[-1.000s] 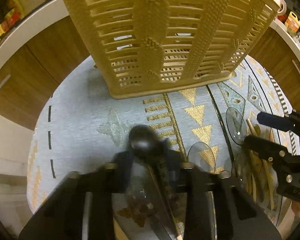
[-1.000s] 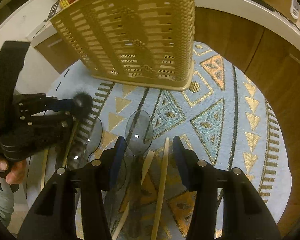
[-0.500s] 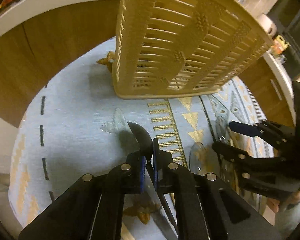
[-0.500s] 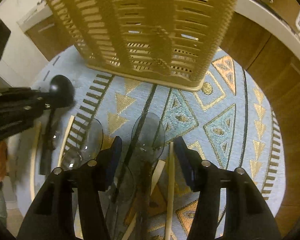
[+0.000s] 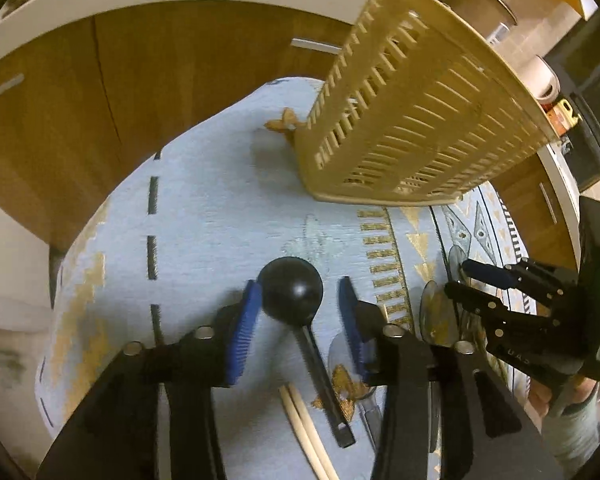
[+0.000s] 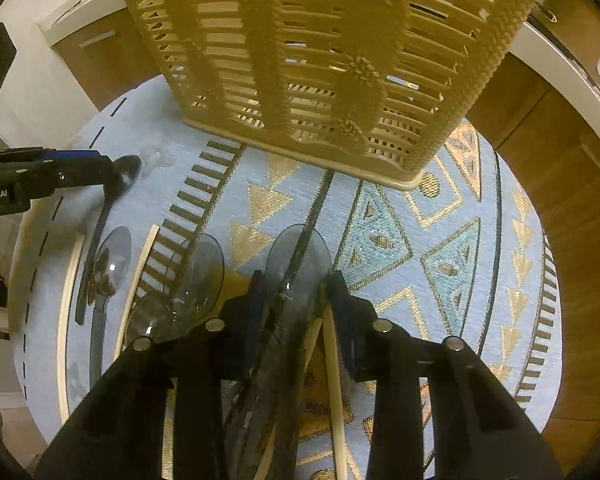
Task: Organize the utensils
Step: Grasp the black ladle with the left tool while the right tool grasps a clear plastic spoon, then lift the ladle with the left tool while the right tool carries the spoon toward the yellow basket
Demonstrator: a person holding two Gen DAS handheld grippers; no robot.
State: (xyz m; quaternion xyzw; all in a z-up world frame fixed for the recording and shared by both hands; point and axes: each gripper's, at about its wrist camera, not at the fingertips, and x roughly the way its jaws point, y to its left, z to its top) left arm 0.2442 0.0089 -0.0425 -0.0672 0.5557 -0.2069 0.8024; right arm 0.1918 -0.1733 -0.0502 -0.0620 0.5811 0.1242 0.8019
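A black ladle [image 5: 292, 294] lies on the patterned mat with its round bowl between the open fingers of my left gripper [image 5: 298, 300], which is empty. The ladle also shows in the right wrist view [image 6: 120, 176]. My right gripper [image 6: 294, 300] is open, its fingers either side of a clear plastic spoon [image 6: 300, 256] on the mat. More clear spoons [image 6: 198, 268] and wooden chopsticks [image 6: 332, 360] lie around it. A tan slatted basket [image 6: 320, 52] stands at the far end of the mat, also in the left wrist view [image 5: 412, 128].
The round blue and gold mat [image 6: 440, 240] sits on a floor ringed by wooden cabinets [image 5: 100, 92]. Two chopsticks [image 5: 304, 428] lie beside the ladle handle. A chopstick [image 6: 66, 320] lies along the mat's left edge.
My left gripper was shut on the ladle and has opened; the ladle now lies on the mat. My right gripper has lowered around the clear spoon, still open.
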